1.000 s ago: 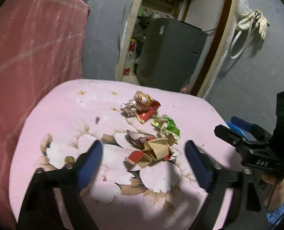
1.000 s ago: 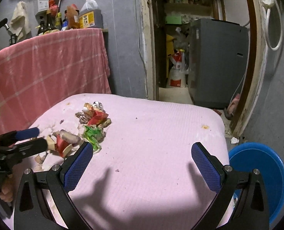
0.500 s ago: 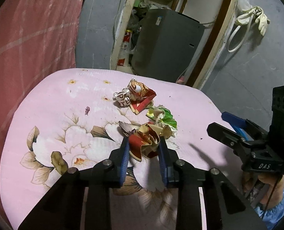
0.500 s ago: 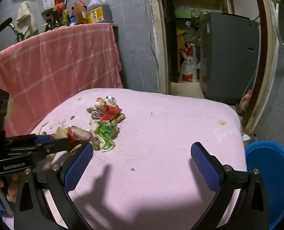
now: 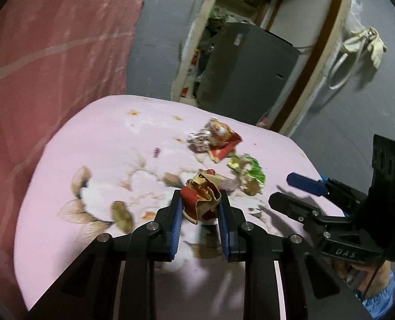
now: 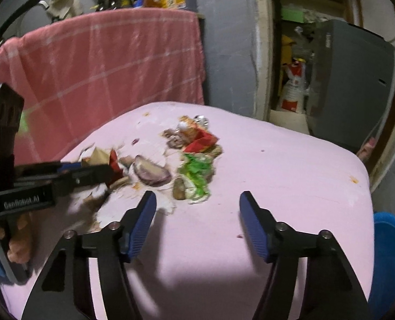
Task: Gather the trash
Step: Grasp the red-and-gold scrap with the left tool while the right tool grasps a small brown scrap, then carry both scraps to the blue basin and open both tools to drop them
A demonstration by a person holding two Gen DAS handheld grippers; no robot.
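My left gripper [image 5: 199,202] is shut on a crumpled red and tan wrapper [image 5: 201,200] and holds it a little above the pink flowered tablecloth [image 5: 104,138]. The same wrapper shows in the right wrist view [image 6: 104,158] between the left gripper's fingers. A red and orange wrapper [image 5: 218,140] and a green wrapper [image 5: 248,170] lie farther back on the table. My right gripper [image 6: 197,202] is open and empty, just in front of the green wrapper [image 6: 196,172], with the red wrapper [image 6: 197,137] behind it.
A blue bin [image 6: 392,256] stands on the floor at the table's right edge. A red checked cloth [image 6: 104,61] hangs behind the table on the left. A grey appliance [image 6: 349,80] stands in the doorway beyond.
My left gripper closed on the red and tan wrapper and lifted it slightly. My right gripper moved forward toward the green wrapper and narrowed its opening.
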